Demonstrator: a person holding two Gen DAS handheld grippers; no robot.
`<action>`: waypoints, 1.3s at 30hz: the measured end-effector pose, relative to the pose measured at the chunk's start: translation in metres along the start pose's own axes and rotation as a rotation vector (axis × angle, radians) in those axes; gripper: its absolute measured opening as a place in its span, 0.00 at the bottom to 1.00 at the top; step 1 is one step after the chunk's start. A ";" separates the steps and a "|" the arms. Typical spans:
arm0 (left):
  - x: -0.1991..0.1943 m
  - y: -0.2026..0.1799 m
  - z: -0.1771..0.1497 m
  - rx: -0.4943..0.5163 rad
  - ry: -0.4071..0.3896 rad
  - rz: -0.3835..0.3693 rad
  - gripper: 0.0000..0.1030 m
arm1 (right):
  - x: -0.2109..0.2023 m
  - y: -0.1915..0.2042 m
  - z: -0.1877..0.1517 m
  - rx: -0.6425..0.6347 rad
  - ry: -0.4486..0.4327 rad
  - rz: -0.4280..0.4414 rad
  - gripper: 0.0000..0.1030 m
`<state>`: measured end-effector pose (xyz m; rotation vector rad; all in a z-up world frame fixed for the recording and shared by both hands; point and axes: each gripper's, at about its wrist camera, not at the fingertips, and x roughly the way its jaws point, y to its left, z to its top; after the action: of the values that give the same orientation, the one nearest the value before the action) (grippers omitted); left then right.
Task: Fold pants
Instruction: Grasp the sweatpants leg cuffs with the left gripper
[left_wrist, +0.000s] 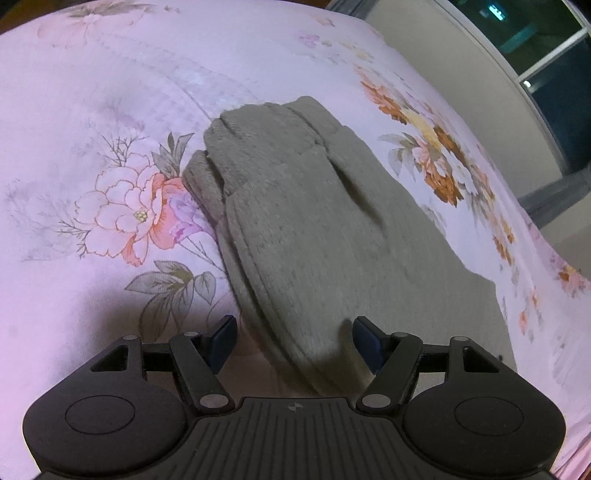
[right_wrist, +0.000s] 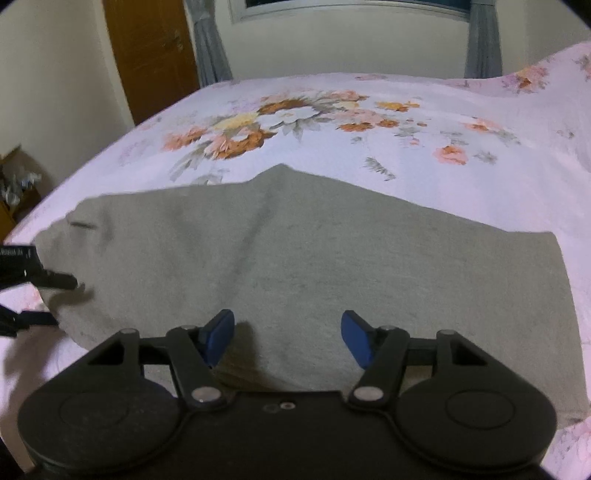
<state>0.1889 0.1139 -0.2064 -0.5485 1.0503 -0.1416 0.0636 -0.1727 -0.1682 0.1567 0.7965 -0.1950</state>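
The pants (left_wrist: 317, 229), one grey fleece pair, are lying folded lengthwise on a bed covered by a pink floral sheet (left_wrist: 110, 110); no brand, label or legible writing is showing on the fabric or on either tool. The left gripper (left_wrist: 293, 343) is hovering over the near end of the pants with its two blue pads (left_wrist: 221, 341) standing apart; the folded edge is passing between them, and the pads are pressing on nothing. The right gripper (right_wrist: 288, 339) is hanging over the broad flat part of the pants (right_wrist: 295, 258), its jaws likewise parted and clamping nothing. In the right wrist view the tips of the left gripper (right_wrist: 55, 299) are showing at the left border, beside the garment's end. Two grippers are in view. A brown door (right_wrist: 151, 55) and grey curtains (right_wrist: 210, 40) are standing behind the bed.
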 end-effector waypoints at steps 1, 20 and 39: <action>0.001 0.001 0.001 -0.007 -0.002 -0.005 0.67 | 0.003 0.002 0.000 -0.002 0.012 0.003 0.63; 0.007 0.028 0.032 -0.108 -0.098 -0.019 0.65 | 0.010 0.012 -0.001 -0.018 0.031 0.021 0.64; 0.025 0.021 0.041 -0.091 -0.040 -0.028 0.50 | 0.015 0.017 0.007 -0.055 0.065 -0.011 0.63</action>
<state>0.2333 0.1373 -0.2207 -0.6463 1.0140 -0.1078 0.0827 -0.1599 -0.1732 0.1073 0.8667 -0.1795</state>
